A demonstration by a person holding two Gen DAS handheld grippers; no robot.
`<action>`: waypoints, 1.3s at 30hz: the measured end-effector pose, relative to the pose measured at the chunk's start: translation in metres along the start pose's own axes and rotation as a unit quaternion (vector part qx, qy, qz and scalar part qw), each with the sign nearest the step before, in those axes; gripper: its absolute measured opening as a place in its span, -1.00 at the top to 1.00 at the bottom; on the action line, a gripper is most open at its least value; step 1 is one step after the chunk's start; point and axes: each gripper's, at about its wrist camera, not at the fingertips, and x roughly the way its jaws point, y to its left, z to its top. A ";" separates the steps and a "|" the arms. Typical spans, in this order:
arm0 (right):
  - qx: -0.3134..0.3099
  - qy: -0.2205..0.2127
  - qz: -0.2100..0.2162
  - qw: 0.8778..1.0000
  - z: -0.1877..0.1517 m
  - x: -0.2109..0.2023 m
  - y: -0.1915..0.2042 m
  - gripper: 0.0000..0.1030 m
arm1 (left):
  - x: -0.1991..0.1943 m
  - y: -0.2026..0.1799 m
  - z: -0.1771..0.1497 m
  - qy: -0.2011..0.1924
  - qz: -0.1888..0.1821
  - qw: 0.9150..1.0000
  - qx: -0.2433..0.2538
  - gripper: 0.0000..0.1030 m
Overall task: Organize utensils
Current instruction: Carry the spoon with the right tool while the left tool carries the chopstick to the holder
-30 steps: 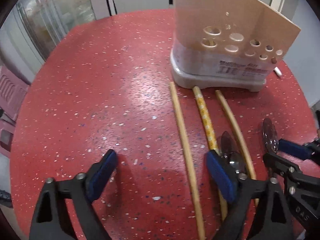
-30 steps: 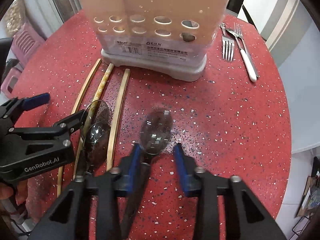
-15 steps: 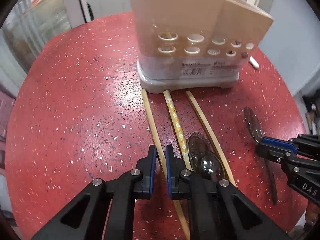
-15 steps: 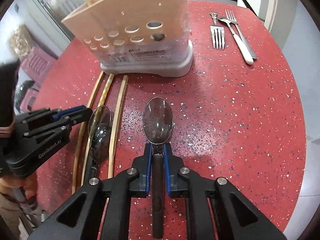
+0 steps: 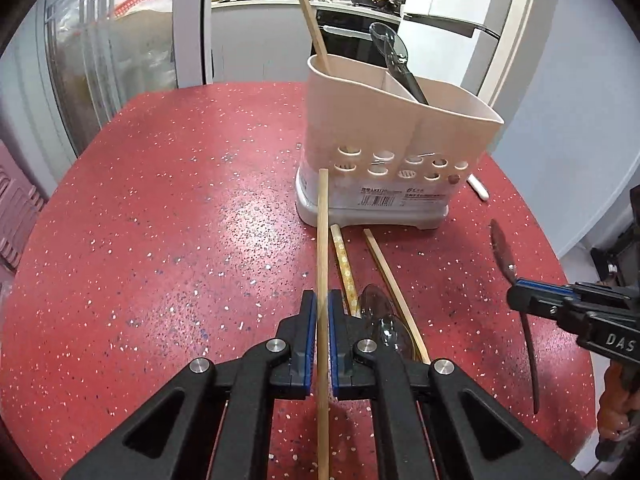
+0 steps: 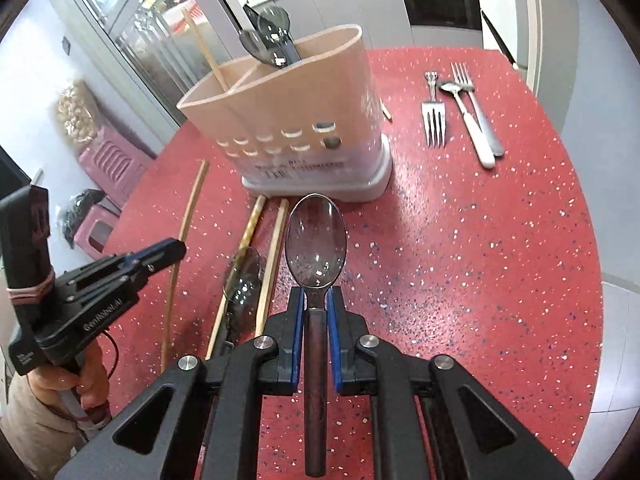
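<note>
Chopstick (image 5: 322,256): plain wood, lifted, pointing at holder.
Spoon (image 6: 316,240): clear bowl, dark handle, raised.
Holder (image 5: 394,140): beige, upright.

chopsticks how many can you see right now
4: one chopstick clamped in the left hand-held gripper, two lying on the table, one standing in the holder. More could be hidden inside.

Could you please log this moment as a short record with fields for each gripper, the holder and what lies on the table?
left gripper: shut on a chopstick, lifted off the table
right gripper: shut on a spoon
holder: upright, already holds one chopstick and dark spoons
on table by holder: two chopsticks, two clear spoons
far side: forks
</note>
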 end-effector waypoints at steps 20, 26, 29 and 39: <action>-0.012 -0.117 0.029 0.993 0.051 -0.064 0.013 0.76 | -0.110 -0.005 0.081 -0.164 -0.021 0.986 -0.023 0.42; -0.017 -0.134 0.038 0.990 0.076 -0.079 0.015 0.76 | -0.141 -0.008 0.109 -0.194 -0.025 0.980 -0.017 0.42; -0.020 -0.145 0.037 0.989 0.091 -0.084 0.015 0.75 | -0.151 -0.009 0.123 -0.209 -0.023 0.978 -0.016 0.42; -0.034 -0.175 0.031 0.983 0.142 -0.081 0.022 0.76 | -0.141 -0.019 0.162 -0.224 -0.021 0.974 -0.003 0.42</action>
